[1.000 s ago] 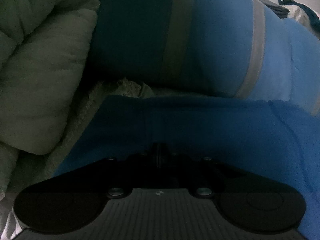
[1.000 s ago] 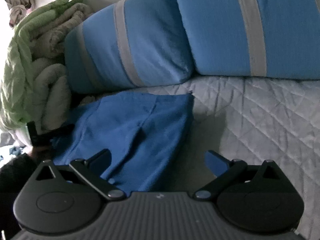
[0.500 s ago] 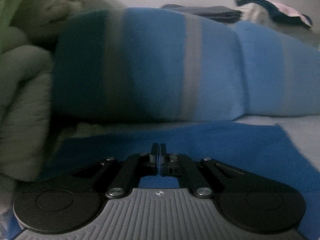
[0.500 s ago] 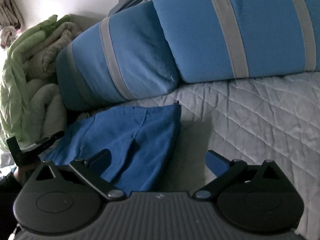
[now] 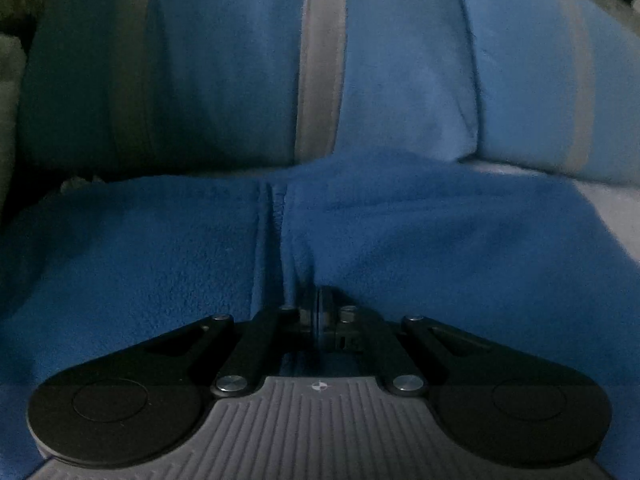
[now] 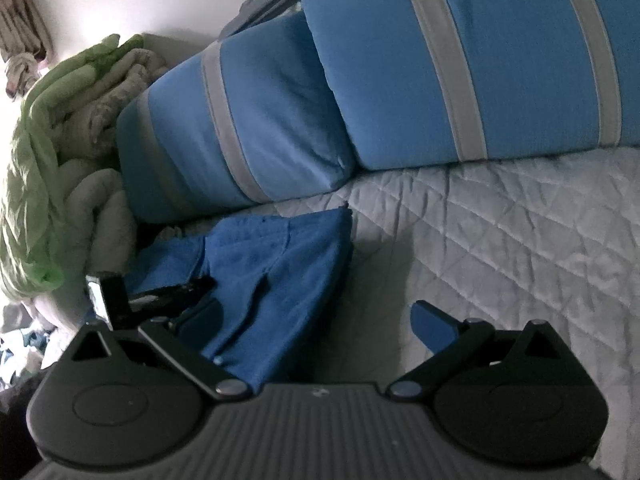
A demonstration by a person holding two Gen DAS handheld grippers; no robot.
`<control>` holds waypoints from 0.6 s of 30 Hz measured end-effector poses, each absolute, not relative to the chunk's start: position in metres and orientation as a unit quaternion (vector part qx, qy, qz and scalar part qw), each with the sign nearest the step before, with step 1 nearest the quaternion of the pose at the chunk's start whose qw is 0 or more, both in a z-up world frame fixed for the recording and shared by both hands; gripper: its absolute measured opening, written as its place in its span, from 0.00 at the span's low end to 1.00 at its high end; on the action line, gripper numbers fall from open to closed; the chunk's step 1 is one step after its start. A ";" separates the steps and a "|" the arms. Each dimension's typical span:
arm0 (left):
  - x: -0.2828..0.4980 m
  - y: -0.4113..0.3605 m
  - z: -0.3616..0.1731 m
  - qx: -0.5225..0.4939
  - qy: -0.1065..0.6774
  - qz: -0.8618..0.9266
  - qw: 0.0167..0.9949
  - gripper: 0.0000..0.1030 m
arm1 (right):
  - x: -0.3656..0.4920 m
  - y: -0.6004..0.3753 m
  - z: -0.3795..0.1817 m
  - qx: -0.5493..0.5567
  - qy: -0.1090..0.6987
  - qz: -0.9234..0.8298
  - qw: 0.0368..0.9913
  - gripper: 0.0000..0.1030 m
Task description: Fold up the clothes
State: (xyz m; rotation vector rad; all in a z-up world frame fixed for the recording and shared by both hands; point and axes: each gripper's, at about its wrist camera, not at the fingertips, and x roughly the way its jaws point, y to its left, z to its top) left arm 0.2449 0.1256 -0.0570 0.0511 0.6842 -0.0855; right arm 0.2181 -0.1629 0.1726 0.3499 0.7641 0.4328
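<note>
The royal-blue fleece garment (image 6: 276, 280) lay on the pale grey quilted bed cover (image 6: 500, 240), already doubled into a rough trapezoid just below the blue pillows with grey stripes (image 6: 248, 128). The left tongs (image 5: 318, 320) were pressed together, apparently clamped on a ridge of fleece (the pinch itself is dim). The right tongs (image 6: 316, 326) stood wide apart at about six o'clock of the garment, holding nothing. At least one more fold probably remained.

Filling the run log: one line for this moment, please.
left hand-held gripper: shut on blue fleece garment | right hand-held gripper: open, empty | garment on quilted bedspread
</note>
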 end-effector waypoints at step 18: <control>0.194 0.047 -0.003 -0.016 0.273 -0.071 0.959 0.00 | 0.218 -0.170 0.165 0.156 0.375 0.181 0.896 1.00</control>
